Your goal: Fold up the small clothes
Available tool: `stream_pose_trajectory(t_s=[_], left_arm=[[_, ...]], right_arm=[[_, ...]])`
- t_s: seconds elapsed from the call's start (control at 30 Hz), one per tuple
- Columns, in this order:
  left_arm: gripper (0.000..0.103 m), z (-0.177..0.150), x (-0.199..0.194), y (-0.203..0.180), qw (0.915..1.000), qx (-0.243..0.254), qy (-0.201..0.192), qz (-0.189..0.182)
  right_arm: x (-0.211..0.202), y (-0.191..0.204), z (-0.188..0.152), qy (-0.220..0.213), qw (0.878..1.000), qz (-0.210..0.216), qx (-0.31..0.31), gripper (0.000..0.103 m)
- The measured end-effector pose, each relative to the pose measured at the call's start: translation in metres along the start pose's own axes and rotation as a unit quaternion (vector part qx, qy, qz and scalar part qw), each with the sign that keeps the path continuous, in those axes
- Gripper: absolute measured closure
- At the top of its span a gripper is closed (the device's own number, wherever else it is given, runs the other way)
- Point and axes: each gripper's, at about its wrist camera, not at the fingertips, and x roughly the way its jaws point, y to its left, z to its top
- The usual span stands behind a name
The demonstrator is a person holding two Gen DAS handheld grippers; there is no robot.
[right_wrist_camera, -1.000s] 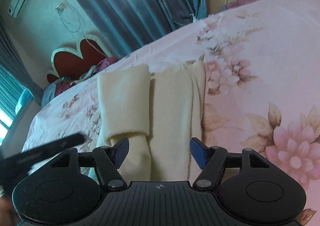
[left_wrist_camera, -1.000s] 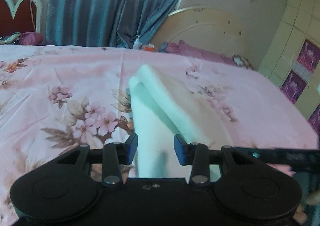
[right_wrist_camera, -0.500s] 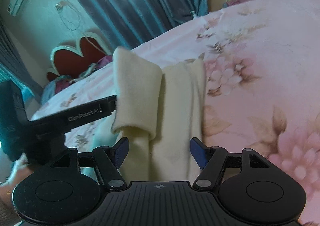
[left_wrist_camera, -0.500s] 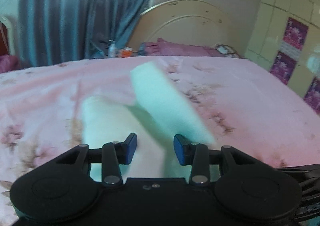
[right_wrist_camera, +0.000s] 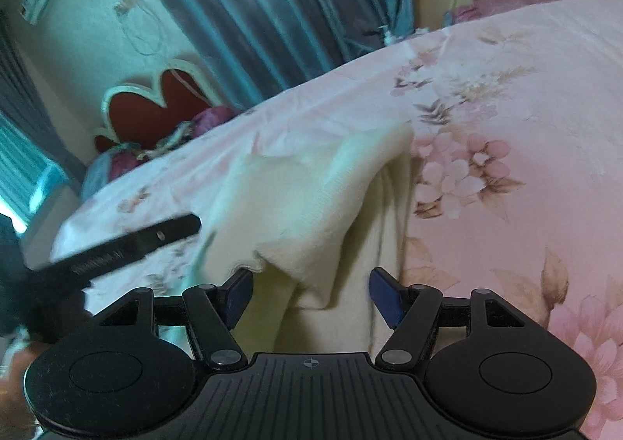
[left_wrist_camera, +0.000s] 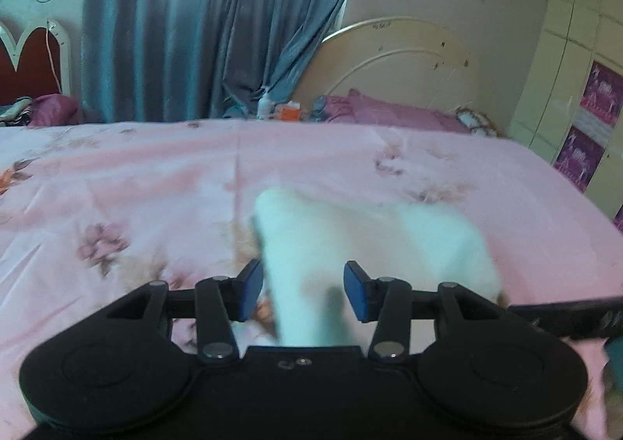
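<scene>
Setting: a bed [left_wrist_camera: 155, 183] covered by a pink sheet printed with flowers, with blue-grey curtains [left_wrist_camera: 187, 31] behind it and a cream arched headboard [left_wrist_camera: 393, 62] at the far right in the left wrist view.
Garment: a small cream-white garment [right_wrist_camera: 311, 202] lies on the sheet near the middle of the bed; in the left wrist view it shows as a pale, motion-blurred patch [left_wrist_camera: 373, 245].
Garment shape: in the right wrist view one flap is lifted and draped over the rest, its lower edge hanging loose just ahead of the jaws; a flat strip of the same cloth runs along its right side, next to the printed flowers.
Left gripper: the left gripper [left_wrist_camera: 303, 290] hovers low over the near end of the garment; its jaws are released, blue pads well apart, with the cloth seen between them but not pinched.
Right gripper: the right gripper [right_wrist_camera: 311, 294] sits at the near end of the garment; its jaws are spread wide and grasp nothing, and the cloth passes between the pads without touching either.
Crossing views: the left gripper's black finger shows at the left of the right wrist view, just beside the lifted flap; a black bar of the right gripper enters the left wrist view from the right edge.
Far clutter: purple pillows [left_wrist_camera: 389, 113] lie below the headboard.
</scene>
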Motion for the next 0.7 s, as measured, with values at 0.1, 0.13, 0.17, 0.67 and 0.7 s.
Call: stream_pose_trajectory(t_s=[0.1,0.13,0.17,0.67,0.7], left_arm=[[0.059,-0.009,0.002,-0.004,0.9999,0.006,0.014,-0.001],[0.059,-0.012,0.001,-0.007,0.9999,0.010,0.012,-0.004],[0.059,-0.015,0.000,-0.011,0.9998,0.016,0.010,-0.007],[0.048,-0.034,-0.002,-0.016,0.9995,-0.004,0.023,-0.023],[0.047,-0.036,-0.002,-0.014,0.9994,-0.011,0.024,-0.022]], right_arm=[[-0.012,-0.007,-0.001,-0.006,1.000,-0.007,0.019,0.036],[-0.019,-0.008,-0.001,-0.015,1.000,-0.011,0.022,0.036],[-0.027,-0.011,-0.001,-0.022,0.999,-0.015,0.026,0.036],[0.017,-0.012,0.000,0.003,0.999,-0.020,0.039,0.074],[0.020,-0.014,0.000,0.008,0.999,-0.020,0.046,0.089]])
